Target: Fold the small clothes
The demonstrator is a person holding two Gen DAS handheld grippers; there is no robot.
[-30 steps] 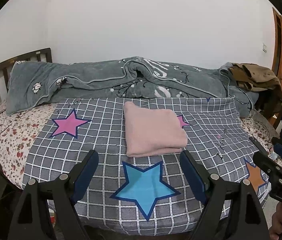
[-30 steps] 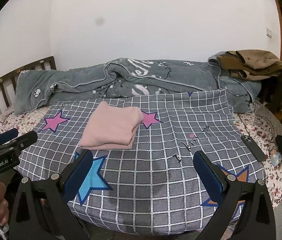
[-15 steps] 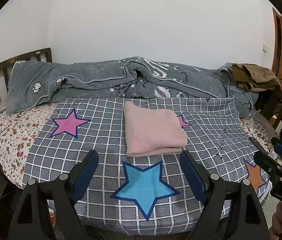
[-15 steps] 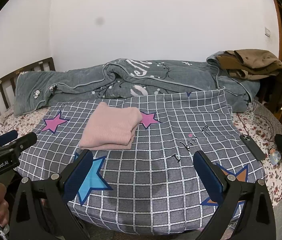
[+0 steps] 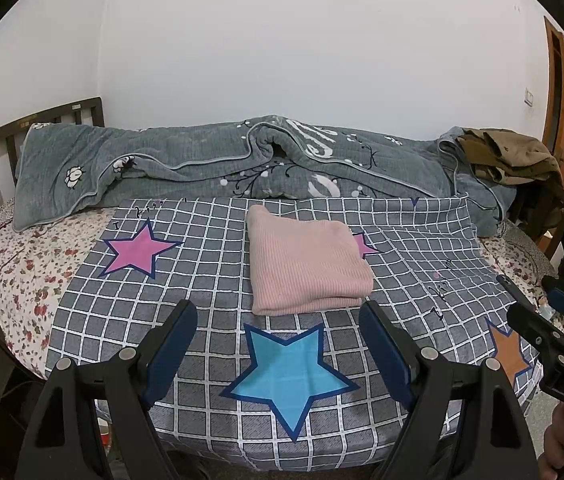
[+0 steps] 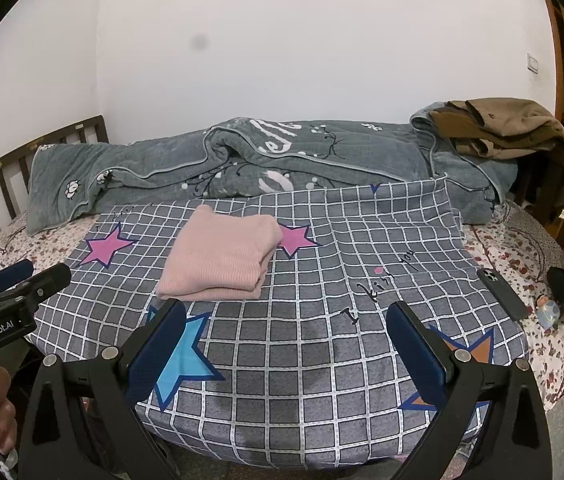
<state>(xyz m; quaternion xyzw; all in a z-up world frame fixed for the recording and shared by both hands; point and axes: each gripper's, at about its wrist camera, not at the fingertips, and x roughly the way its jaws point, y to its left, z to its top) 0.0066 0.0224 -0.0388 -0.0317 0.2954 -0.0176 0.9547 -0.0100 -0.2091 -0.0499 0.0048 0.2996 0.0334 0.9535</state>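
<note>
The pink garment [image 5: 306, 266] lies folded into a compact, layered rectangle on the grid-patterned cloth [image 5: 209, 280], toward its far middle, covering part of a small pink star. Its layered edges face the near side; all four sides stand clear of other items. Open cloth surrounds it, widest on the right, as the right wrist view shows.

The left gripper [image 5: 277, 336] hangs just short of the garment's near edge, jaws wide, nothing between them. The right gripper [image 6: 282, 340] hangs over bare cloth, to the right of the garment, jaws wide and empty.

A grey quilt [image 5: 209, 168] runs along the cloth's far edge, with brown clothes [image 6: 502, 128] heaped at its right end.

Only the right wrist view shows the whole dark phone [image 6: 500, 294] and a small figurine beside it on the floral sheet [image 6: 522, 264].

Readable writing: "GenRobot.AI" on the left tool's body in the right view; "DAS" on the right tool's body in the left view. Cursive script is printed on the cloth; I cannot read it with certainty.
</note>
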